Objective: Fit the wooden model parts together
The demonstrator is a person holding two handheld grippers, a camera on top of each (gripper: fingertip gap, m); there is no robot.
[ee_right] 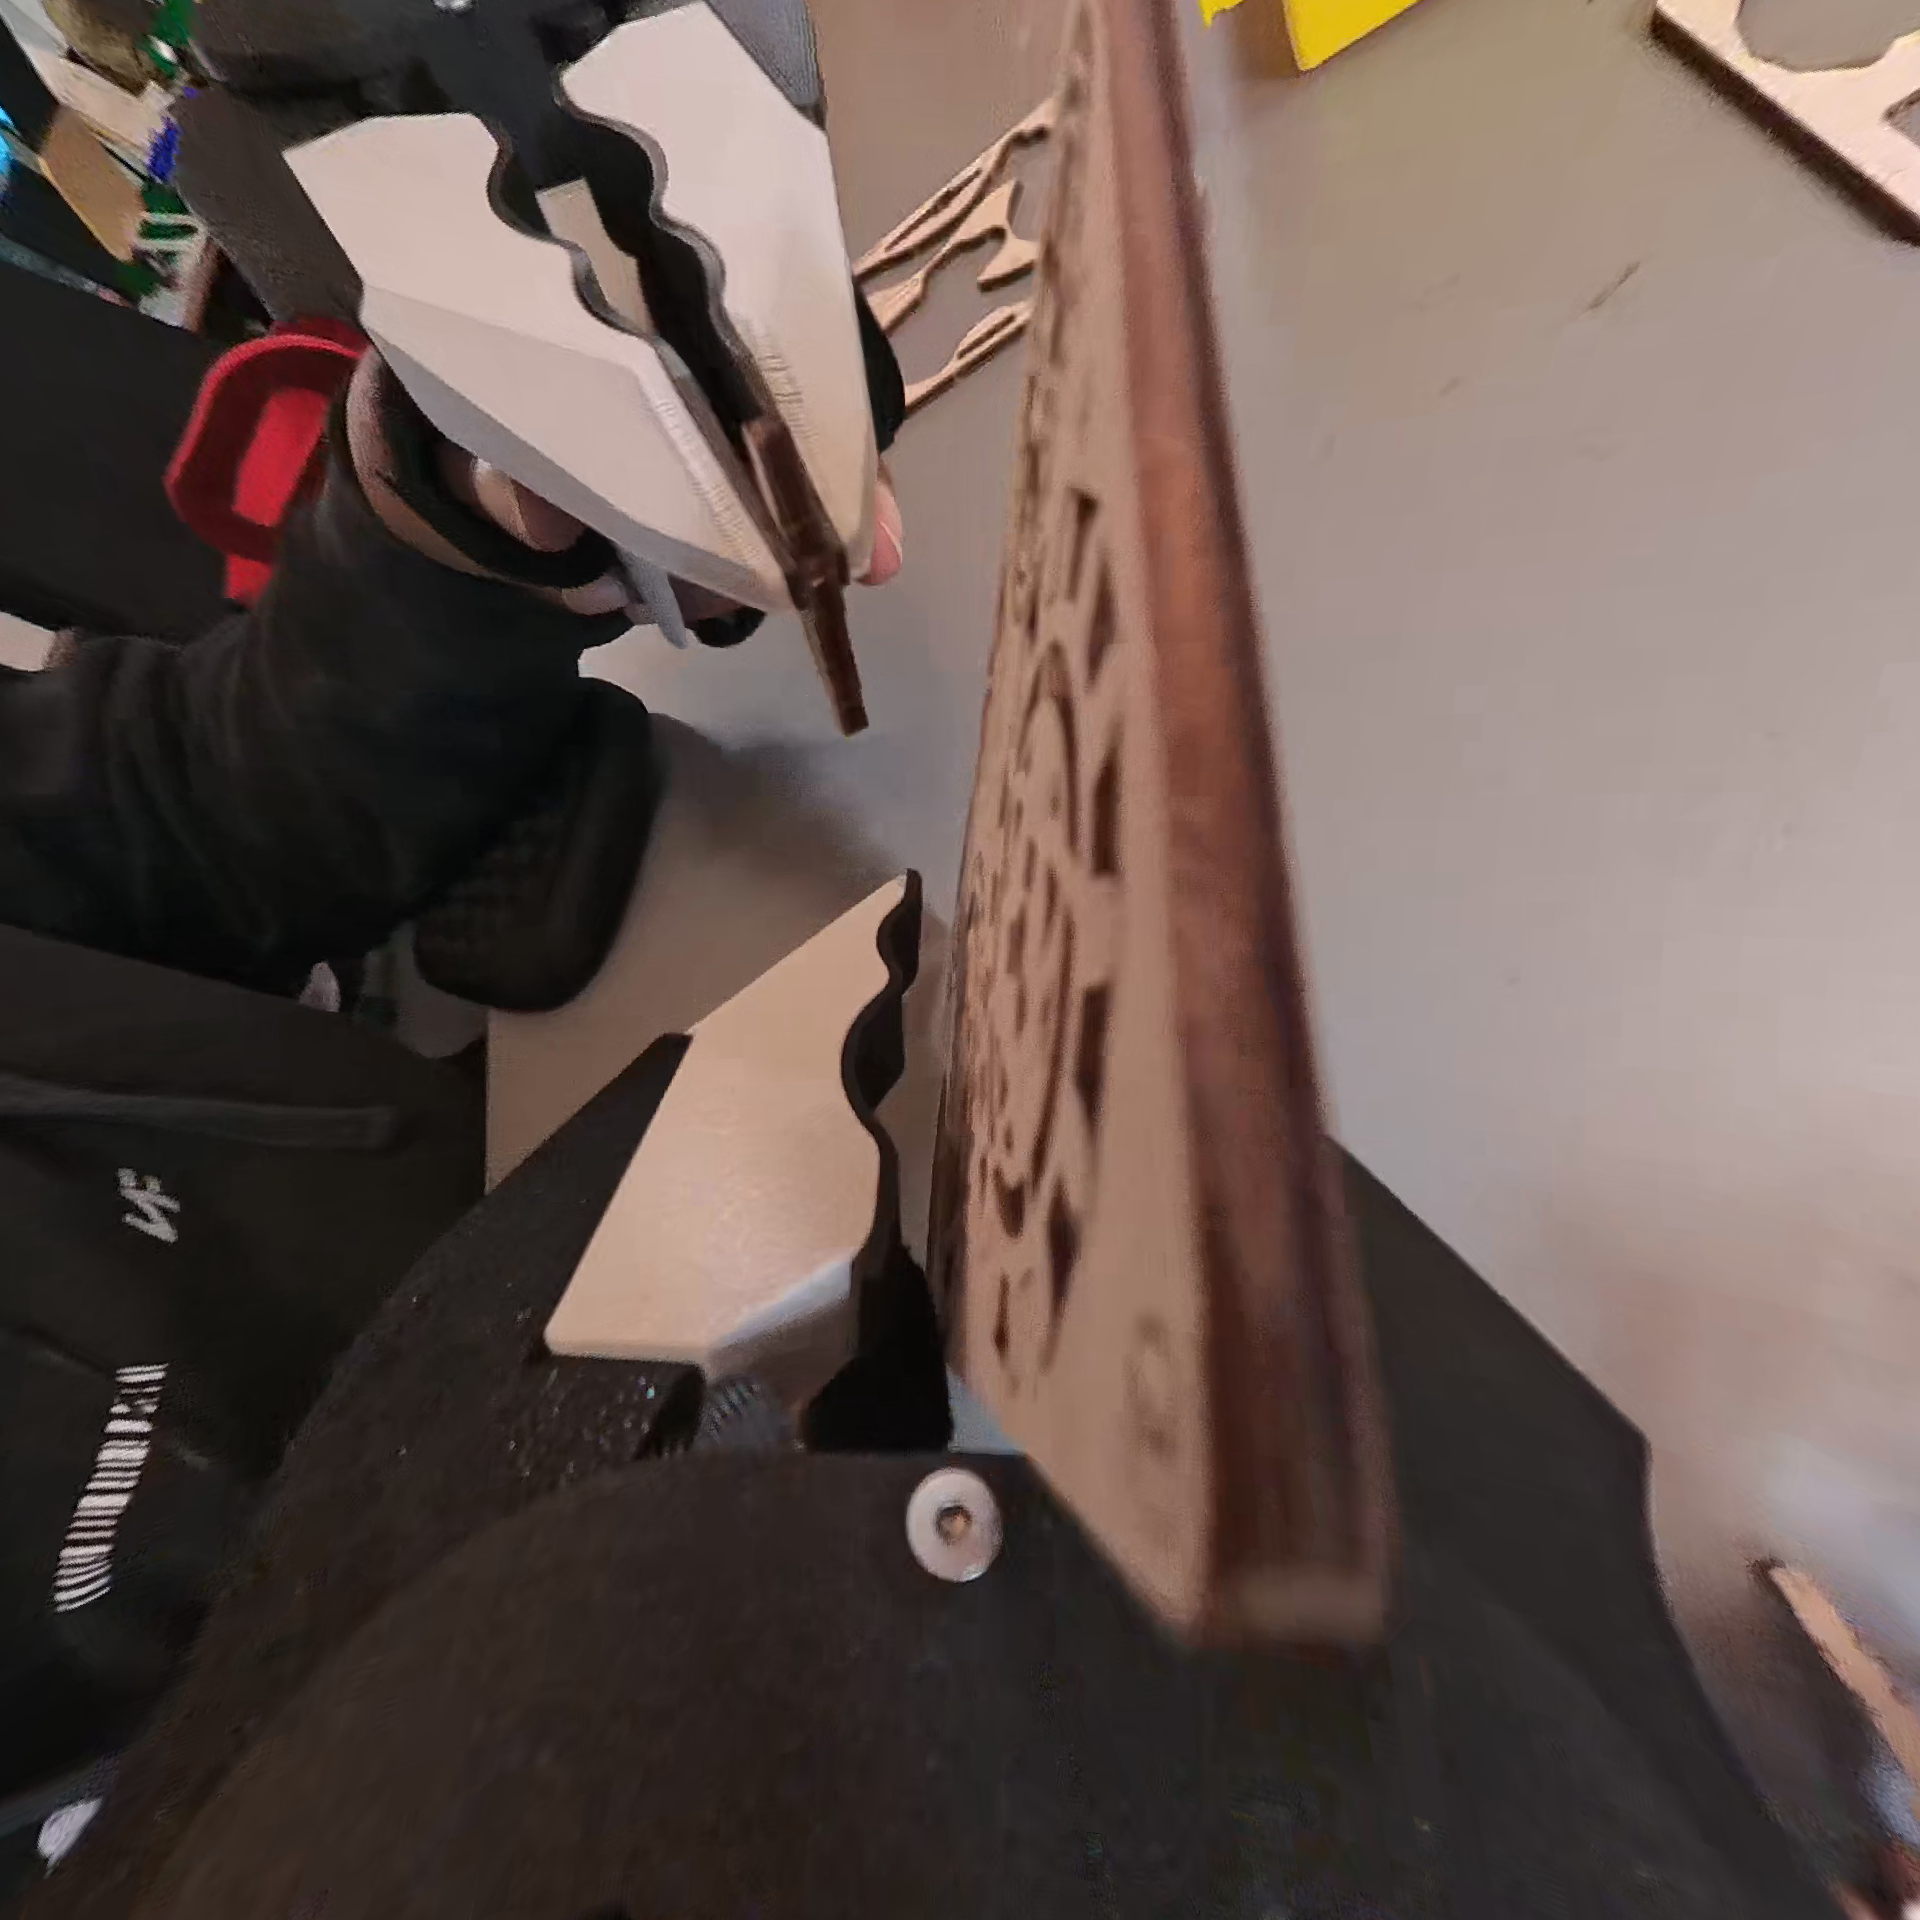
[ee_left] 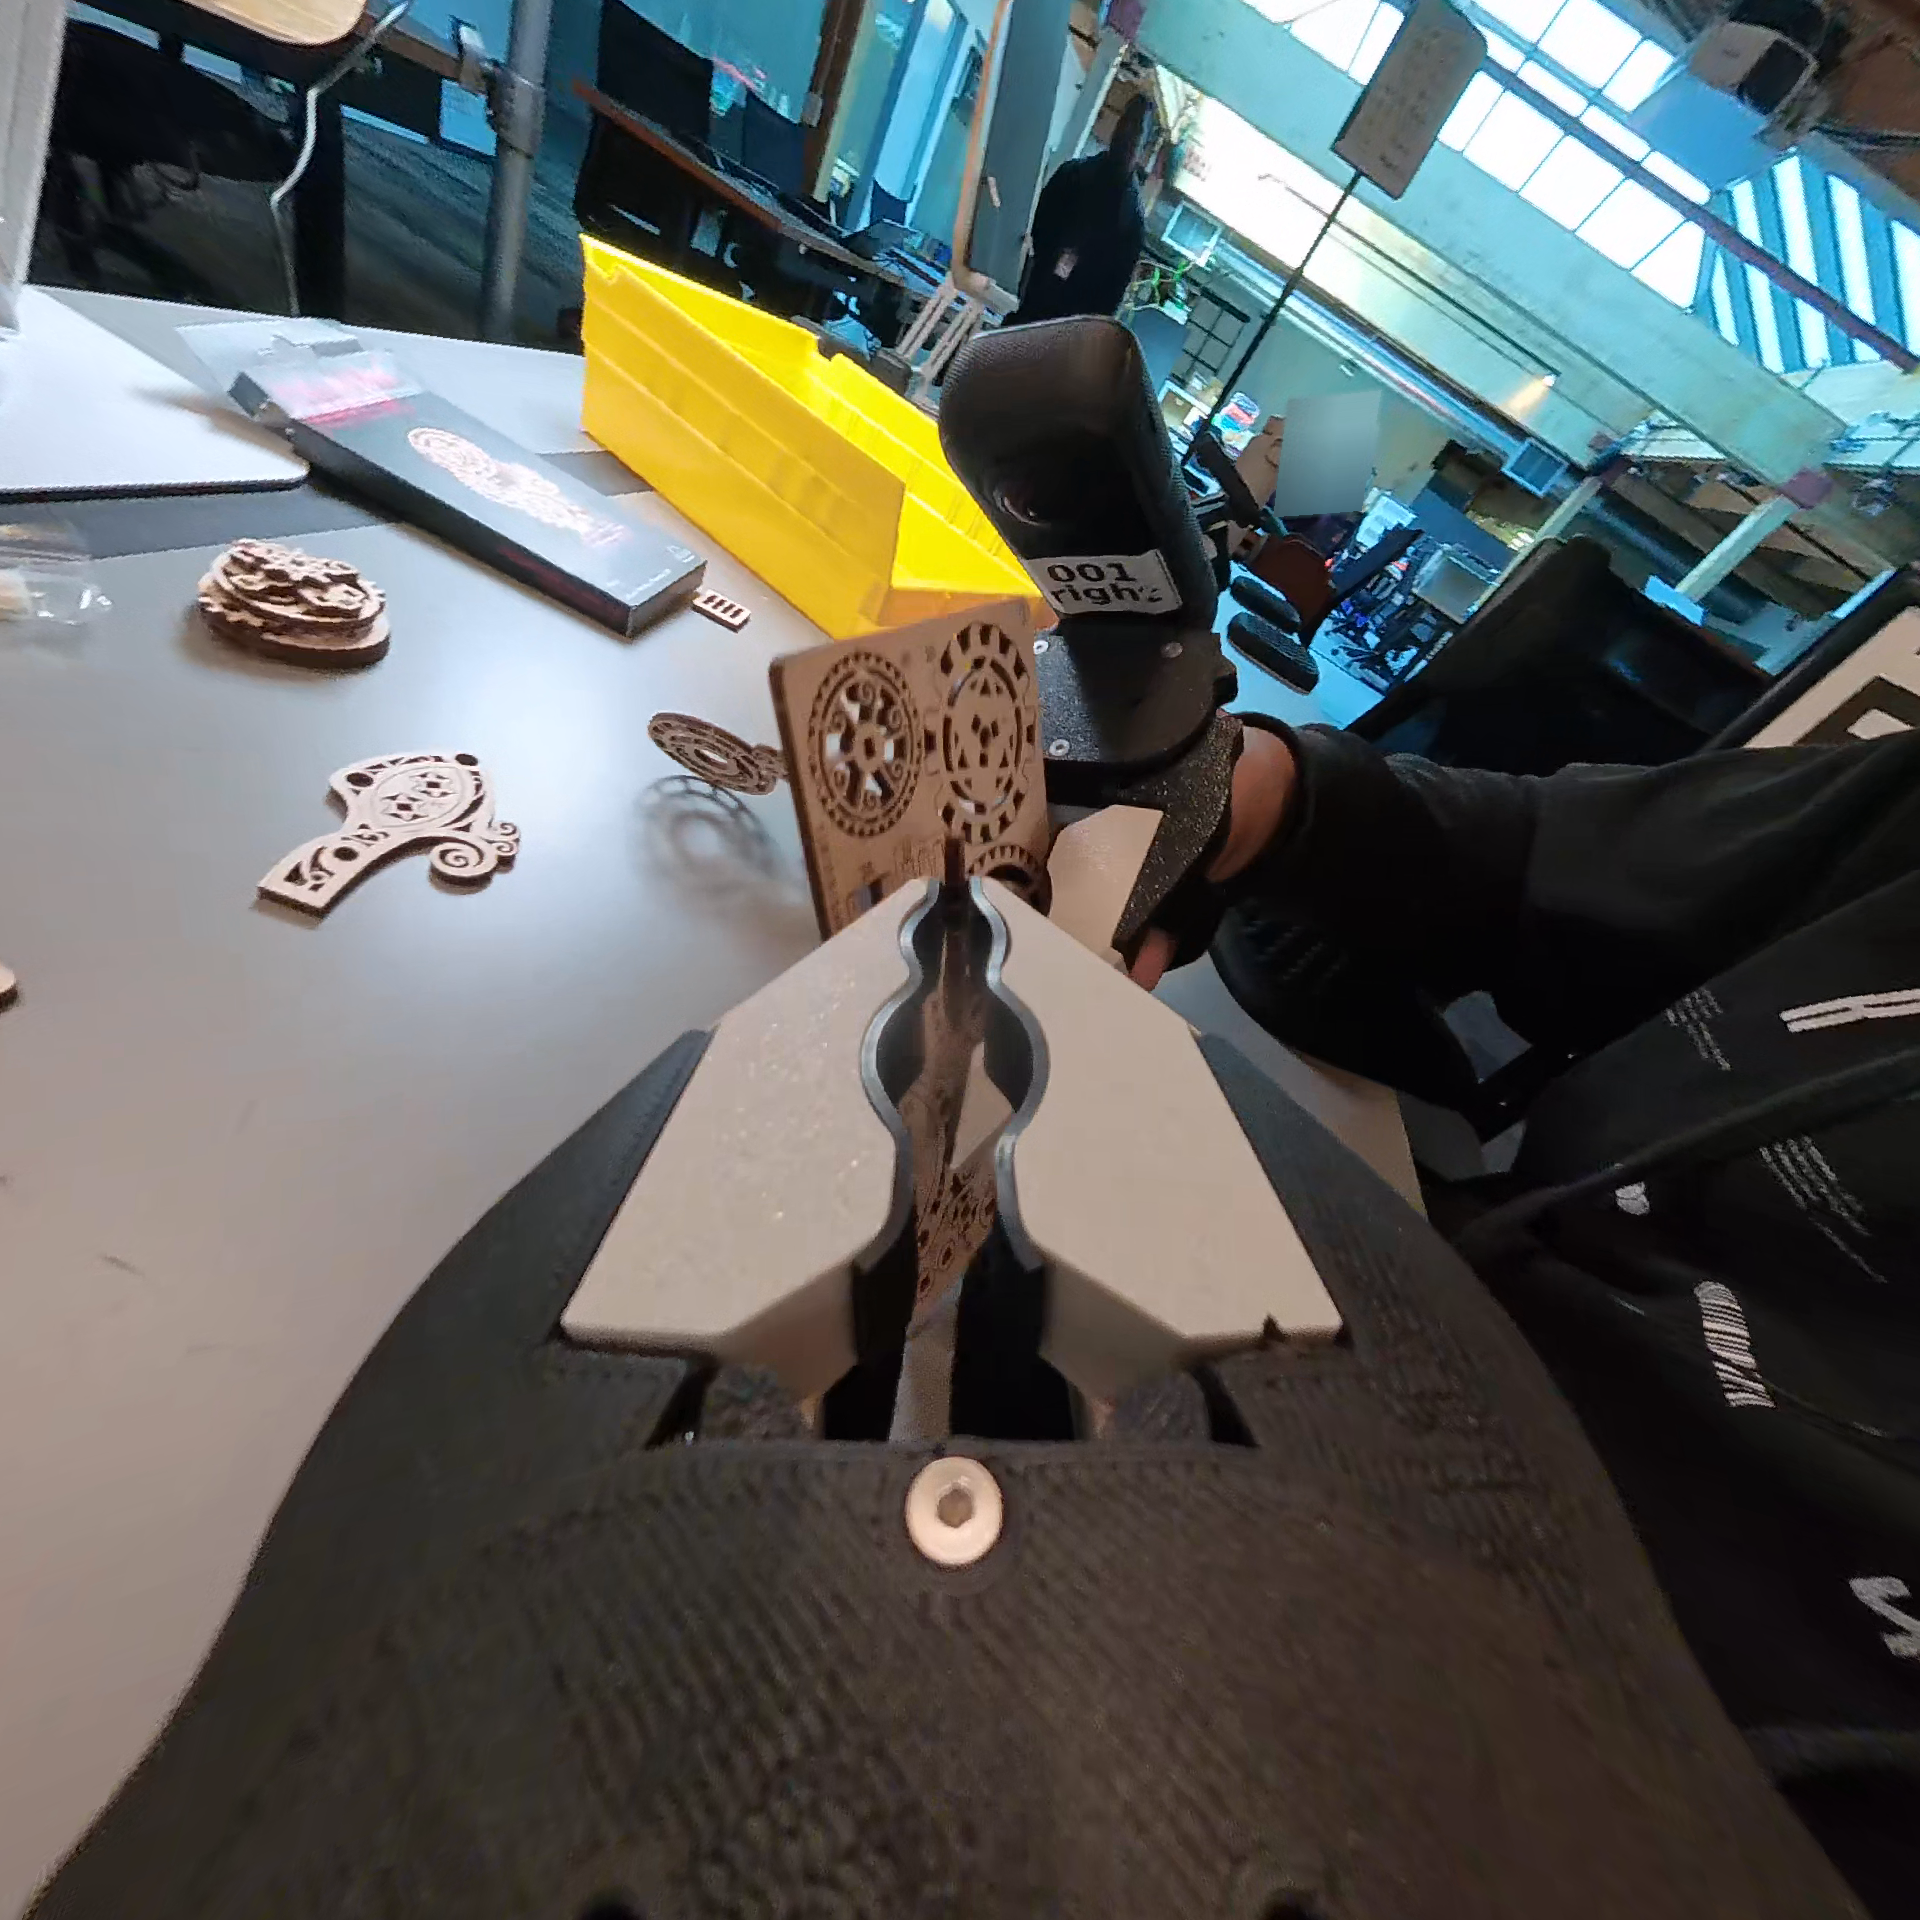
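In the left wrist view, the left gripper (ee_left: 953, 914) has its 2 pale fingers pressed together on a thin wooden model part (ee_left: 943, 1132), seen edge-on, its dark tip poking out past the fingertips. Just beyond stands a wooden sheet (ee_left: 906, 743) cut with gear patterns, held upright above the grey table (ee_left: 312, 1091) at the right gripper (ee_left: 1049, 883); the sheet hides that gripper's fingers here. The black body of that gripper carries a small white label with printed characters, and a gloved hand (ee_left: 1236, 821) wraps its handle. On the table lie a flat ornate wooden piece (ee_left: 400, 826), a round openwork disc (ee_left: 717, 750), a stacked wooden gear assembly (ee_left: 293, 603), a small slotted wooden bit (ee_left: 720, 609) and a dark box (ee_left: 488, 499) with a printed gear design and red writing too blurred to read. A yellow plastic bin (ee_left: 769, 457) sits behind it. A person in dark clothes stands far off in the hall.

In the right wrist view, the wooden sheet (ee_right: 1122, 935) fills the middle, blurred and nearly edge-on, rising from the right gripper (ee_right: 935, 1039). Only 1 pale finger (ee_right: 758, 1143) shows, close against the sheet's face; the other is hidden, so the jaw gap cannot be told. The left gripper (ee_right: 821, 561) comes in from the upper left, closed on its part (ee_right: 826, 634), whose tip is near the sheet but apart from it. Bare fingertips show behind its pale fingers. Another cut-out wooden piece (ee_right: 956, 270) lies on the table (ee_right: 1558, 727) behind. White printing runs along the person's black clothing.
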